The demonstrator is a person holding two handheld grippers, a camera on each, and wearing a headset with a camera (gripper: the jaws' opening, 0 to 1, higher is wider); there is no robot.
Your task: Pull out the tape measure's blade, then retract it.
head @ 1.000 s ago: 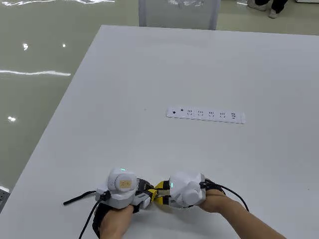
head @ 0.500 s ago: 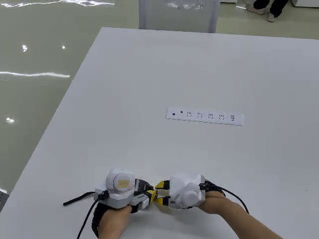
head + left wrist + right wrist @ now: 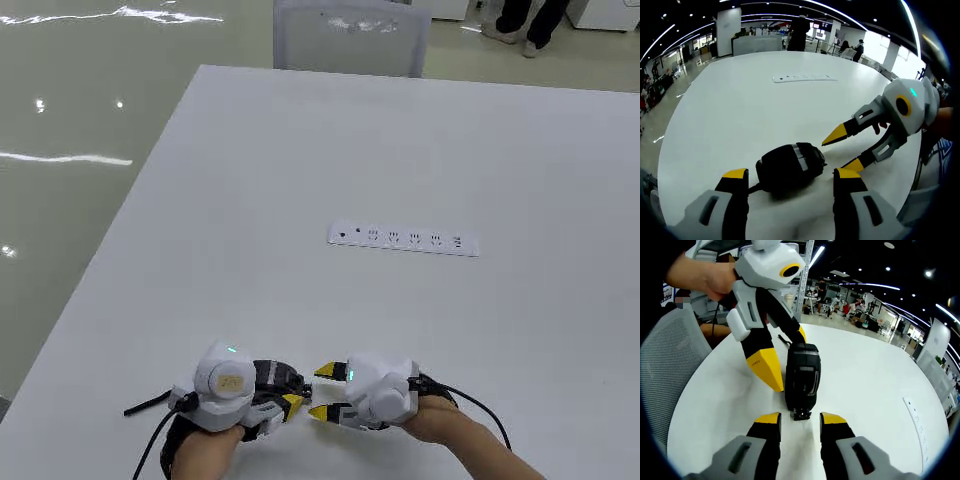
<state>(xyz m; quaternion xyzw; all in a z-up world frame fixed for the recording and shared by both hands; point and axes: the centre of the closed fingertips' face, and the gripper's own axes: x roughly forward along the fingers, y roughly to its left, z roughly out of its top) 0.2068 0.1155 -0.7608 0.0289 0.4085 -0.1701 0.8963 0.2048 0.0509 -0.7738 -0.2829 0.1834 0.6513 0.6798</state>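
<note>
A black tape measure (image 3: 272, 379) stands on the white table (image 3: 400, 150) near its front edge, between the two grippers. In the left gripper view the tape measure (image 3: 790, 166) sits just ahead of my left gripper (image 3: 791, 174), whose jaws stand apart on either side without touching it. In the right gripper view the case (image 3: 802, 372) faces me, and its blade hook (image 3: 801, 415) lies in the gap of my right gripper (image 3: 800, 419), which is open. The blade is fully inside the case. In the head view the left gripper (image 3: 285, 392) and right gripper (image 3: 326, 392) point at each other.
A white power strip (image 3: 403, 240) lies at mid-table, well beyond the grippers. A grey mesh chair (image 3: 350, 40) stands at the far edge. The table's left edge (image 3: 120, 225) drops to a shiny floor. A black cable (image 3: 150, 405) trails from the left gripper.
The right gripper's jaws have spread open and drawn back a little from the tape measure. The left gripper has shifted slightly left. The head camera has tilted.
</note>
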